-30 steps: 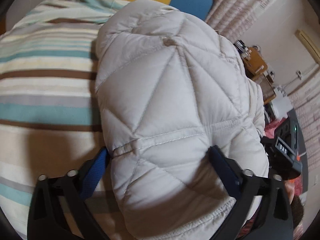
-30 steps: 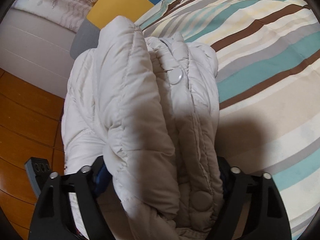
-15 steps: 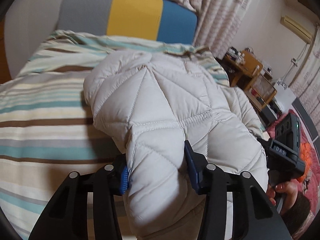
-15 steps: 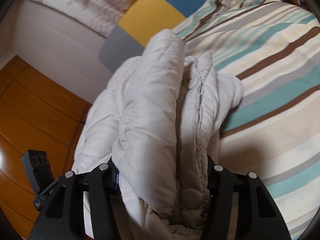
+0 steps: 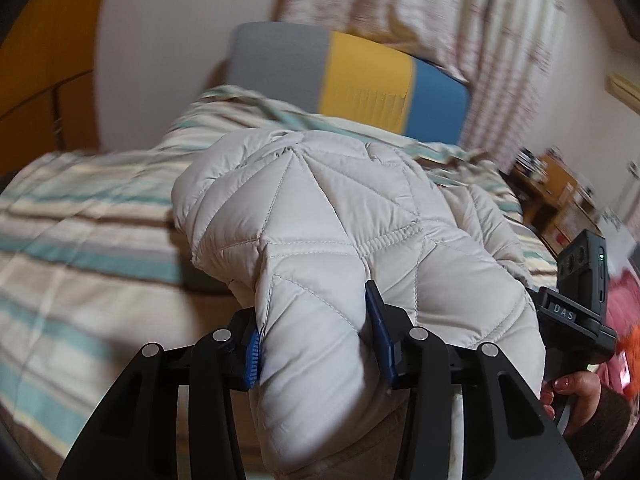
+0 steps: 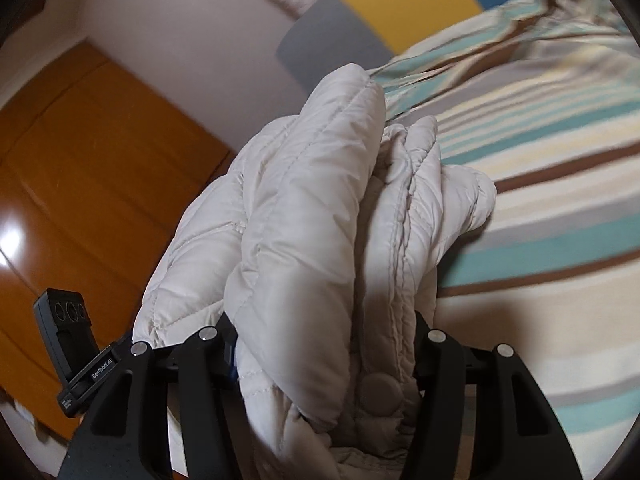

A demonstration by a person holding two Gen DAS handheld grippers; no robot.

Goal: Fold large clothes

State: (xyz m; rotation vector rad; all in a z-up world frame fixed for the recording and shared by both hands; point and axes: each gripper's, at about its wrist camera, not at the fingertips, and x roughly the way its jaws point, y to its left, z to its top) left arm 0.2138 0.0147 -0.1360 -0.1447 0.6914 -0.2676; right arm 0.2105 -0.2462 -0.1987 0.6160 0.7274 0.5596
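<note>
Puffy off-white quilted jacket [image 5: 344, 240], diamond-stitched with round covered snaps, bunched in thick folds over the striped bed cover [image 5: 80, 240]. Left tongs [image 5: 316, 344] clamped on a padded fold, blue pads dug in; right tongs [image 6: 324, 356] clamped on the stacked front edges. Beyond the jacket: grey-yellow-blue headboard [image 5: 360, 76], patterned curtain [image 5: 480, 20]. Orange wood floor [image 6: 80, 160] beside the bed.

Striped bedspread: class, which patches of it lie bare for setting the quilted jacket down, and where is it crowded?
The striped bedspread lies bare right of the quilted jacket in the right wrist view, and left of it in the left wrist view, up to the colour-block headboard. It is crowded where the left gripper and right gripper clamp the jacket.
</note>
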